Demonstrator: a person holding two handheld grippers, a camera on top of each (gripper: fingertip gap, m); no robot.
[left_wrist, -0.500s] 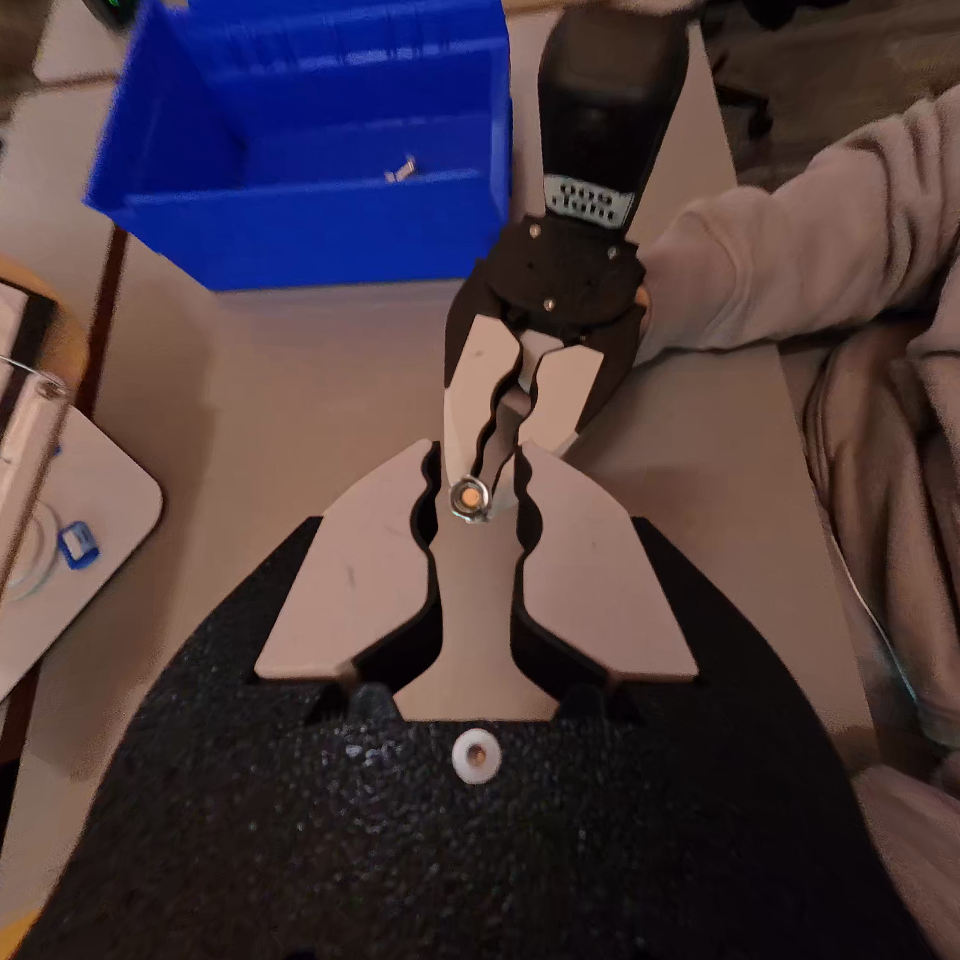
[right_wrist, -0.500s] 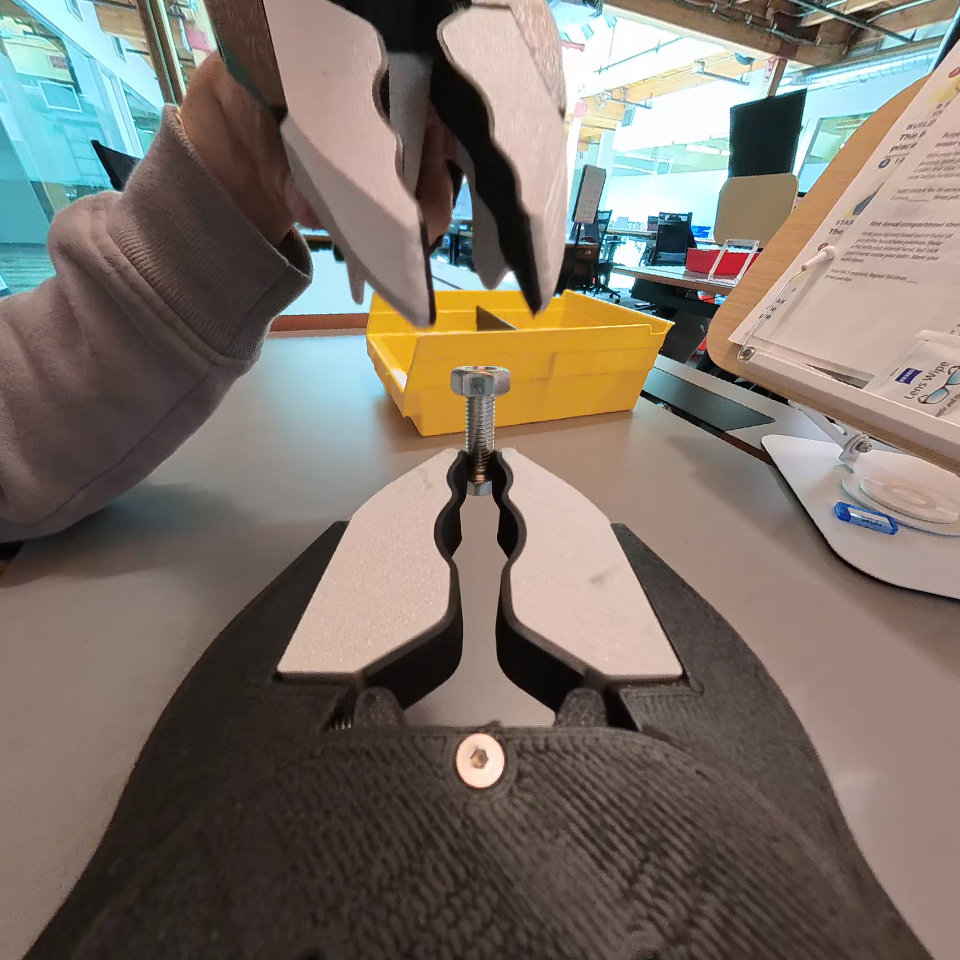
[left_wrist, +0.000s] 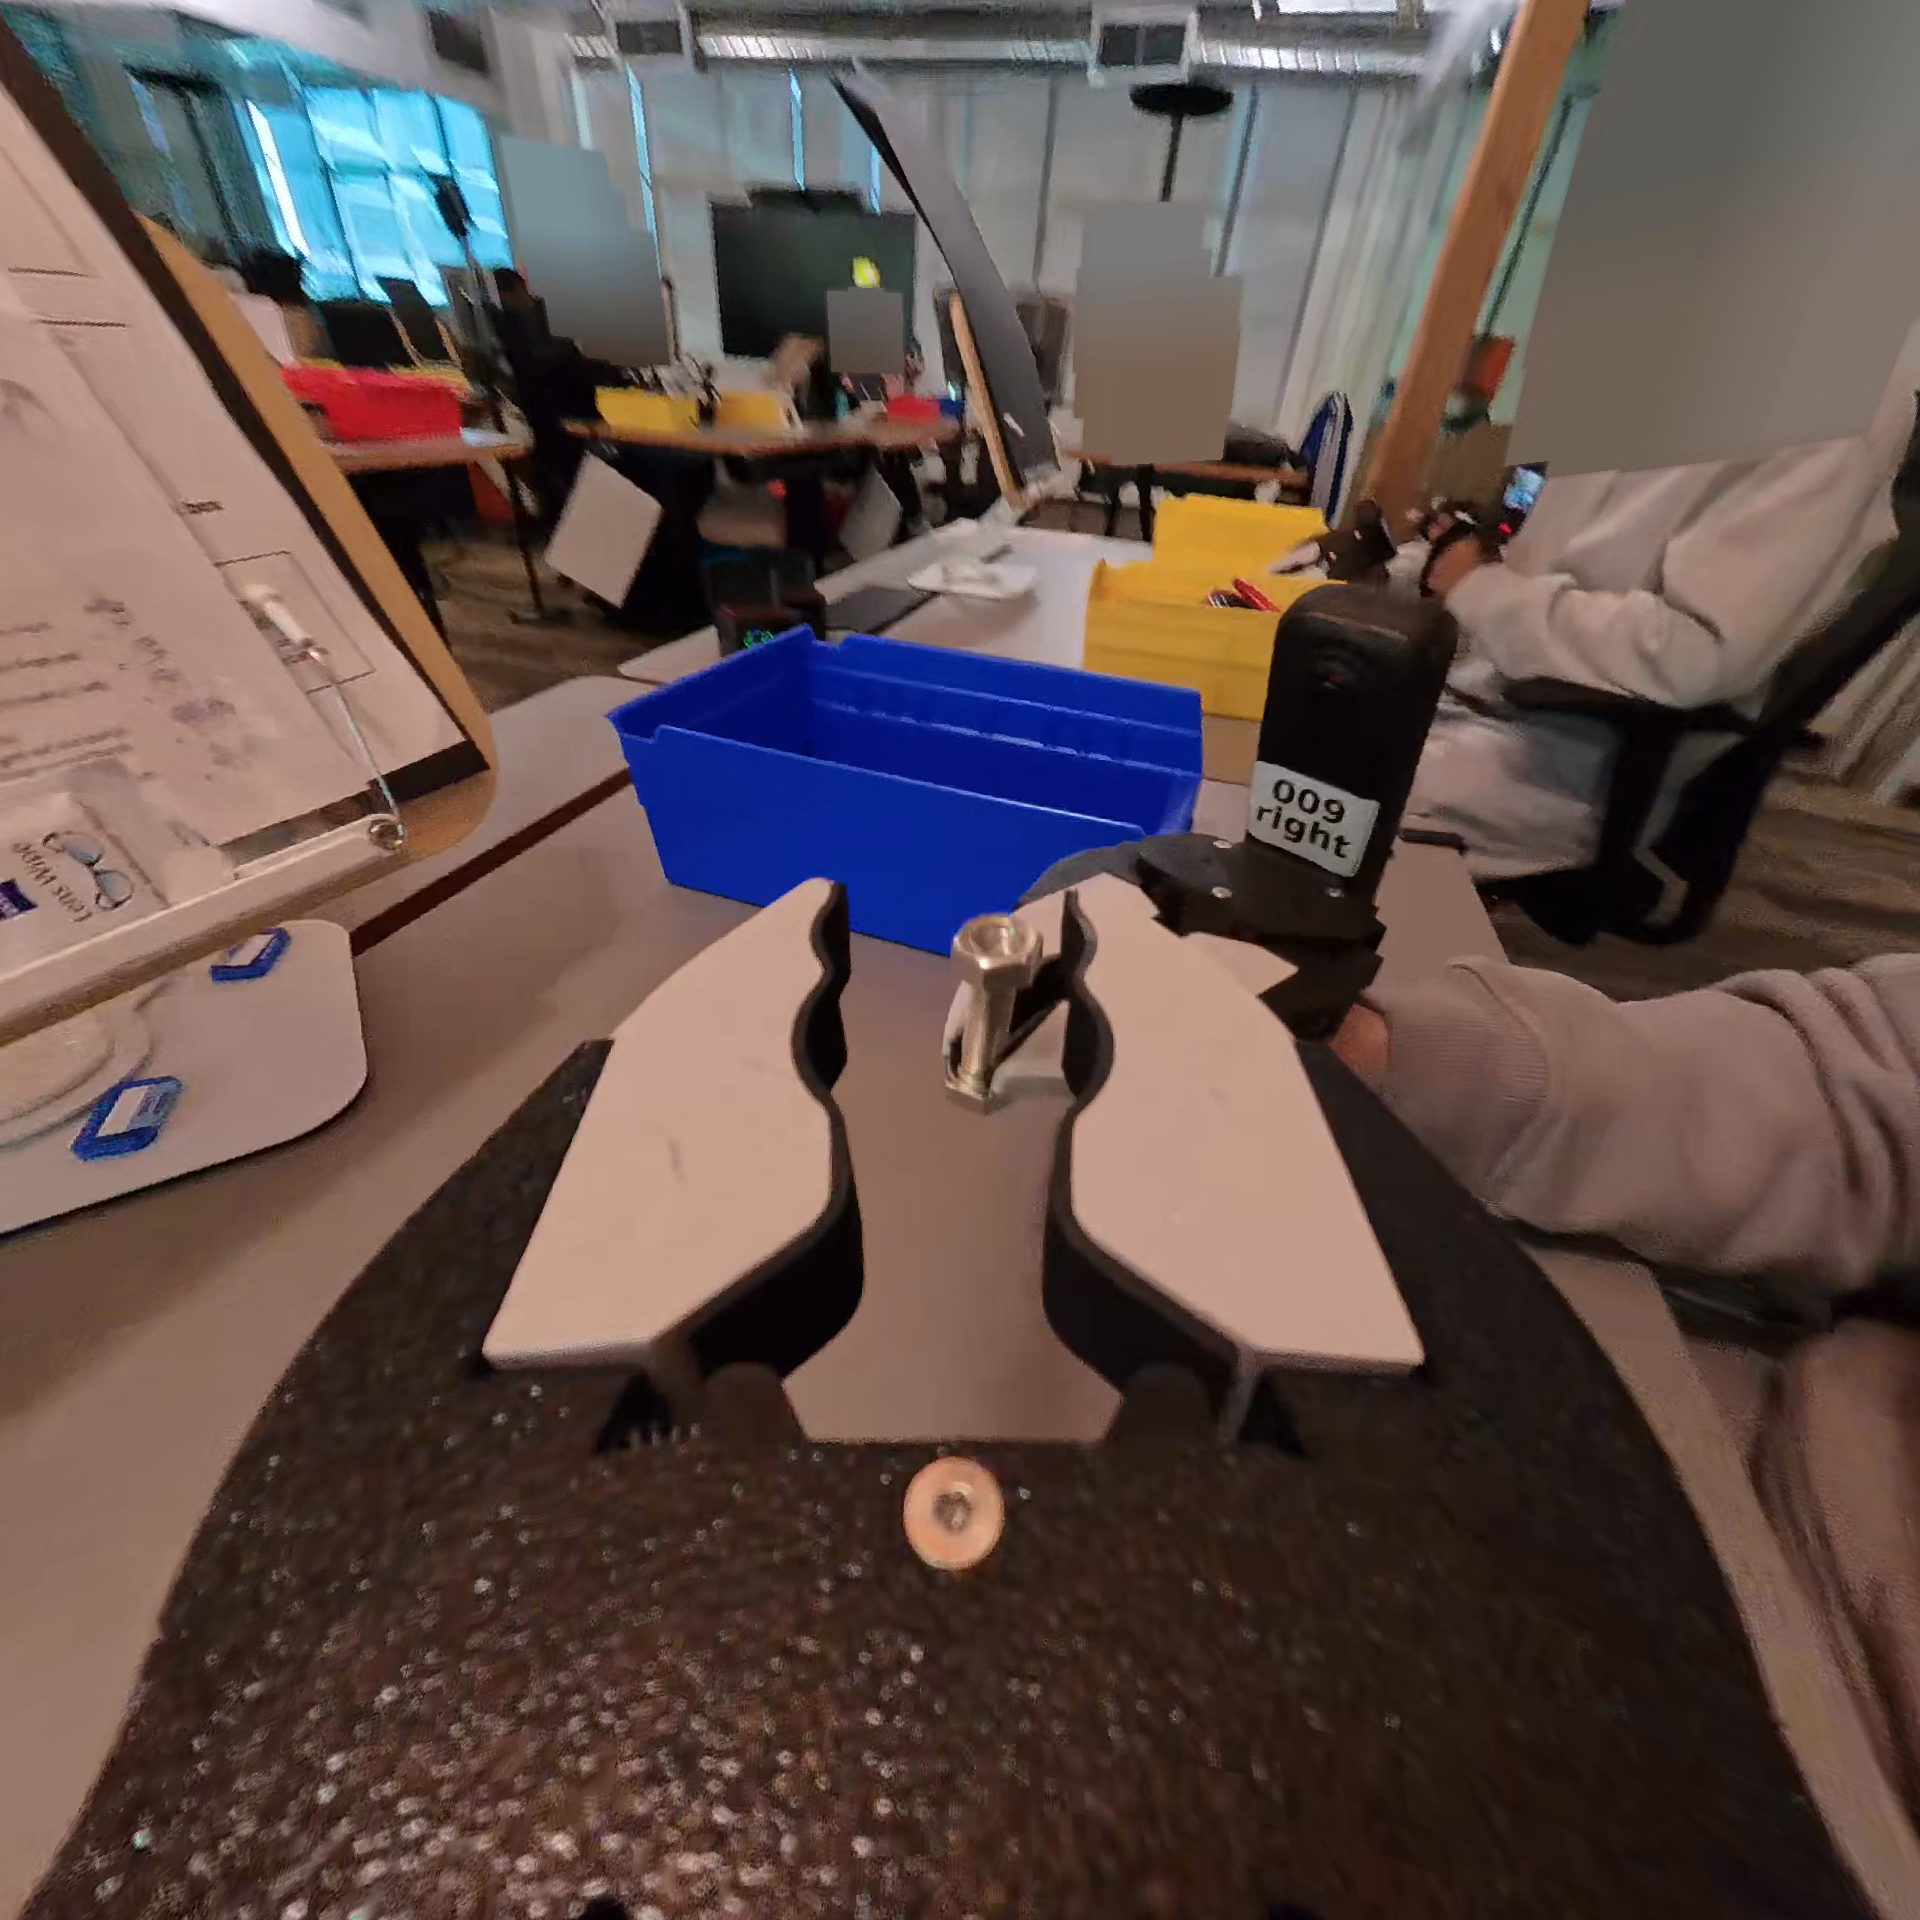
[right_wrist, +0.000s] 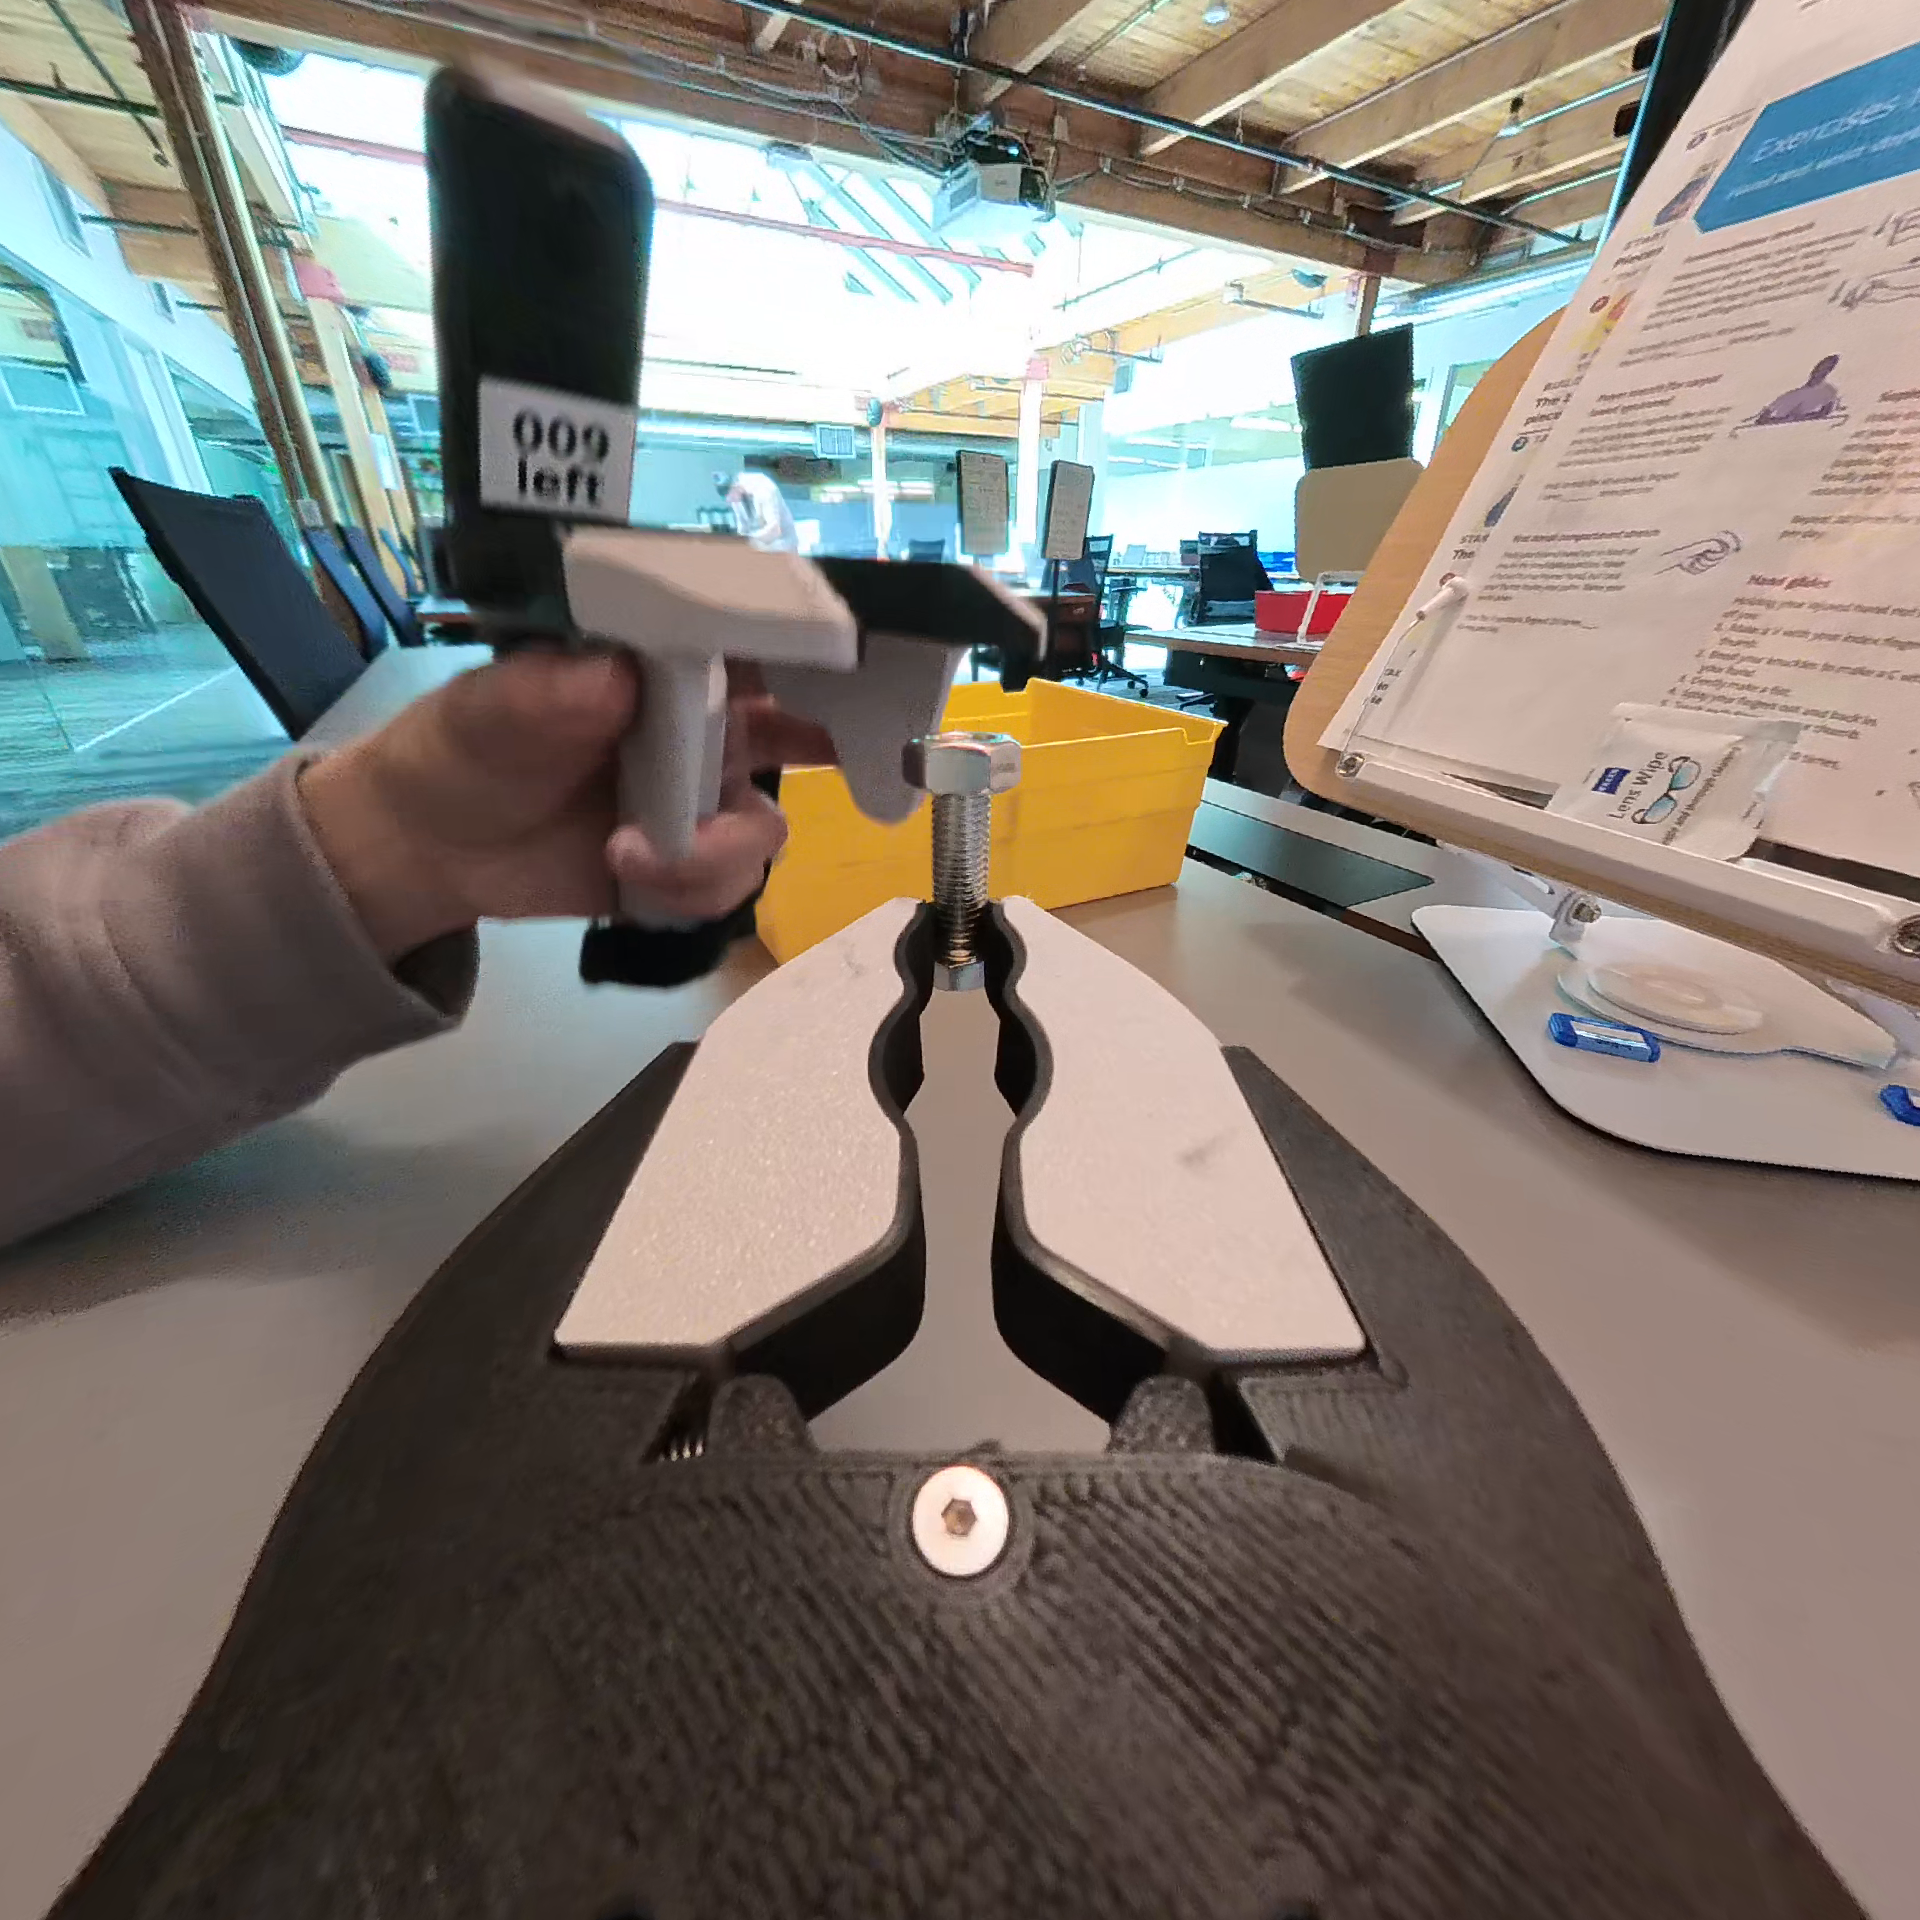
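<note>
My right gripper (right_wrist: 958, 914) is shut on the threaded shaft of a silver hex bolt (right_wrist: 961, 831). It holds the bolt upright above the grey table (right_wrist: 1558, 1351), hex head on top, and a nut (right_wrist: 958, 977) sits on the lower end between the pads. My left gripper (left_wrist: 948, 899) is open and level with the bolt (left_wrist: 987, 1013), which stands between its fingers, nearer the right finger (left_wrist: 1164, 1039), and neither pad presses on it. In the right wrist view the left gripper (right_wrist: 862, 727) hangs beside the bolt head, held by a hand (right_wrist: 499, 790).
A blue bin (left_wrist: 904, 790) stands just beyond the grippers, with a yellow bin (left_wrist: 1174, 623) behind it. In the right wrist view a yellow bin (right_wrist: 1039, 800) lies ahead. A tilted document stand (right_wrist: 1662, 520) on a white base (right_wrist: 1662, 1091) occupies the right. A seated person's sleeve (left_wrist: 1662, 1122) is near. There is about 5 cm between the tips of the two grippers.
My left gripper has swung from pointing down over the bolt head to lying level beside the bolt, and its jaws have opened wider. My right gripper still holds the bolt in place.
</note>
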